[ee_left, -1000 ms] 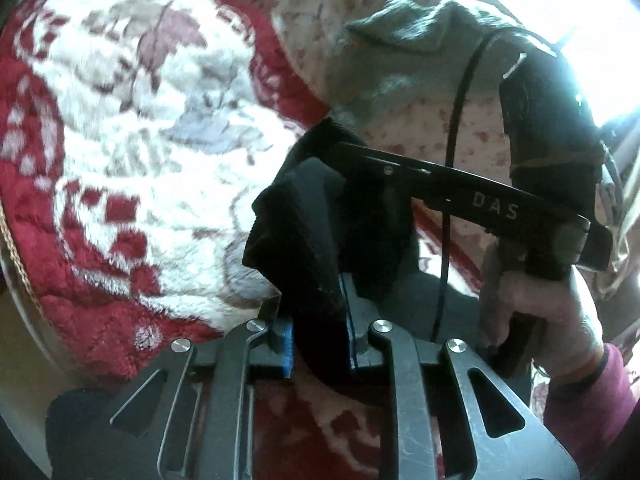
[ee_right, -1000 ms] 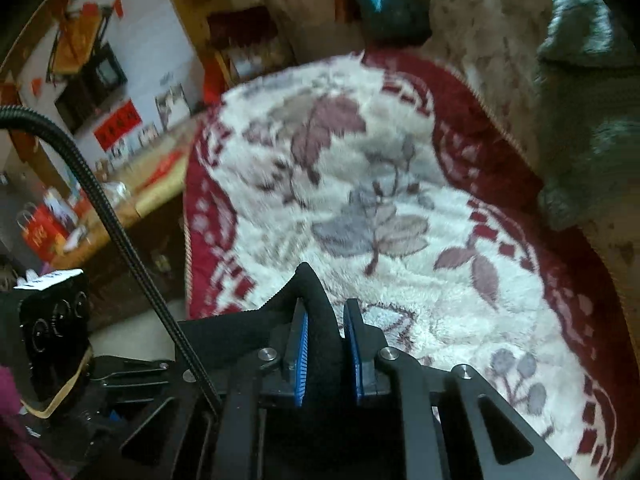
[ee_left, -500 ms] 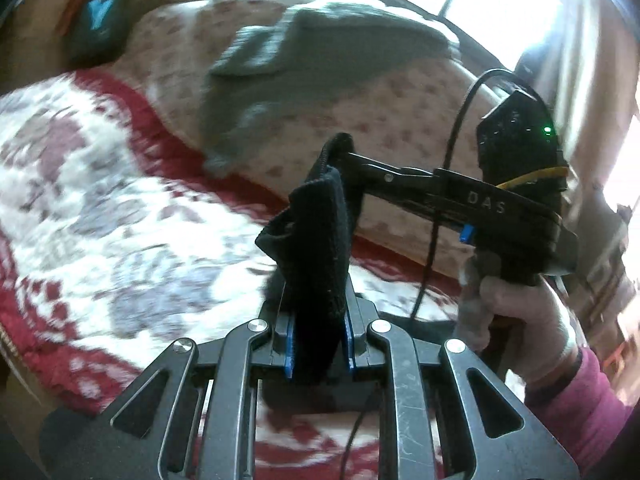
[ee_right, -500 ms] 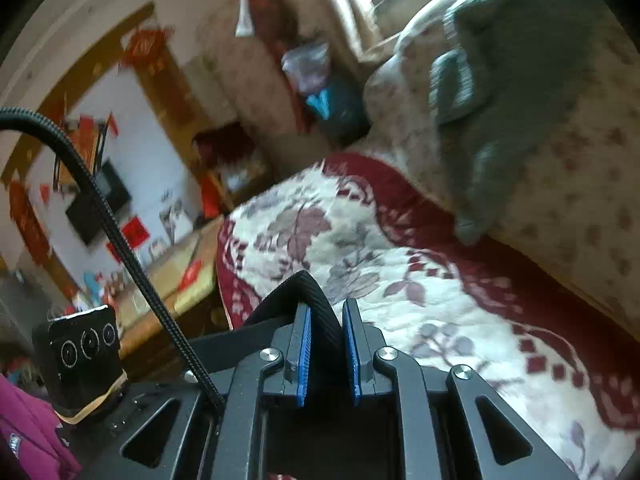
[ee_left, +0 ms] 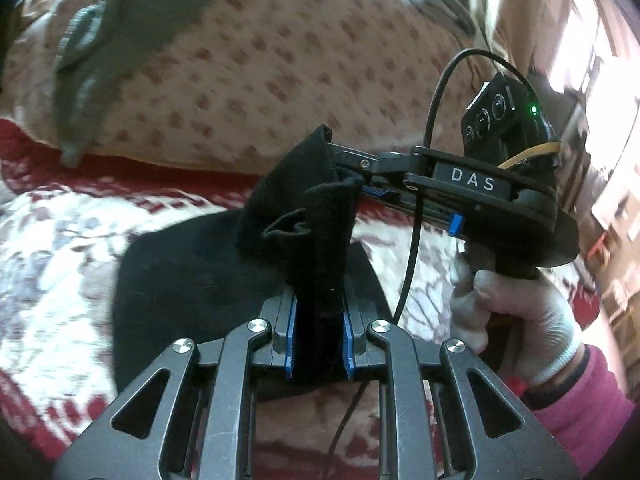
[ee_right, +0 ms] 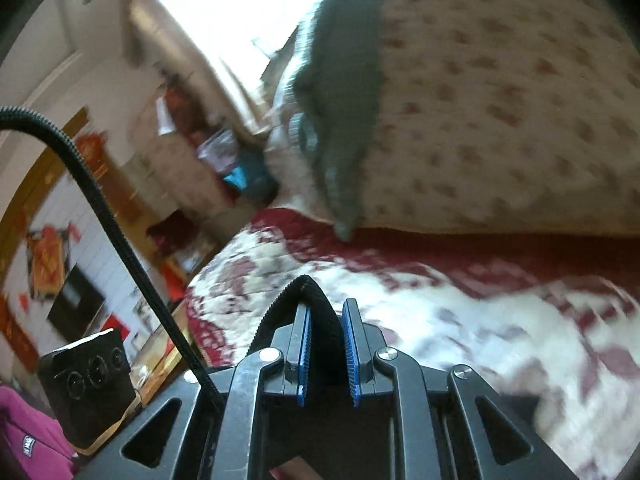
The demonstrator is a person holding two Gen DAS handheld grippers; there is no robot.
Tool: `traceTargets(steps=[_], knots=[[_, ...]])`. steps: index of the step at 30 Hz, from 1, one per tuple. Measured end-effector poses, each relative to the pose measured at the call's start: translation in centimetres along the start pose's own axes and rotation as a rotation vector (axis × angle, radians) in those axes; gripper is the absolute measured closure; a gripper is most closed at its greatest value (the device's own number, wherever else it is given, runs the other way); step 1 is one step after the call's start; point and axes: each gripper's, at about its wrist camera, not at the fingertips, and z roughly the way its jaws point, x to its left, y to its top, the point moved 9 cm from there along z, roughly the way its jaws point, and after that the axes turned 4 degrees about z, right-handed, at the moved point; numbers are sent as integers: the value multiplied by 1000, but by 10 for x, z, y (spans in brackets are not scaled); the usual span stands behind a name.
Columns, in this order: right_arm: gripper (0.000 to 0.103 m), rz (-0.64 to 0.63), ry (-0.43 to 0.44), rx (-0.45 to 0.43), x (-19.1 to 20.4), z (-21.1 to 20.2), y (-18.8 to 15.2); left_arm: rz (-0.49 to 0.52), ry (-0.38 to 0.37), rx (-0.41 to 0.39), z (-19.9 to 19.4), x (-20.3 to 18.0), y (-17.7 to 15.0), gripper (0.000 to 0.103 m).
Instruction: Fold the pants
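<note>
The left gripper (ee_left: 319, 334), black metal with blue ribbed pads, is clamping a thick bunched fold of the black knit pants (ee_left: 304, 216), held up above the plush red-and-white floral blanket (ee_left: 52, 248). The right gripper (ee_right: 325, 354) is pinching the ribbed, rounded edge of the same fabric between its narrow jaws. A grey fuzzy garment (ee_left: 120, 20) is draping over the beige spotted cushion (ee_left: 248, 72), though motion blur is softening its weave.
</note>
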Motion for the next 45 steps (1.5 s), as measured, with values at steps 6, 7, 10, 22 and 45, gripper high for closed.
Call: traceTargets(steps=[6, 7, 10, 22, 45], knots=[[88, 122, -172, 10, -79, -17, -30, -15, -26, 93, 43, -19, -25, 85], [88, 134, -205, 8, -88, -20, -34, -20, -35, 109, 44, -20, -28, 83], [85, 195, -198, -38, -97, -35, -37, -30, -93, 114, 36, -24, -25, 70], [54, 191, -153, -34, -47, -76, -50, 36, -90, 43, -32, 1, -14, 48], [52, 100, -259, 137, -59, -14, -65, -195, 52, 102, 0, 128, -38, 41]])
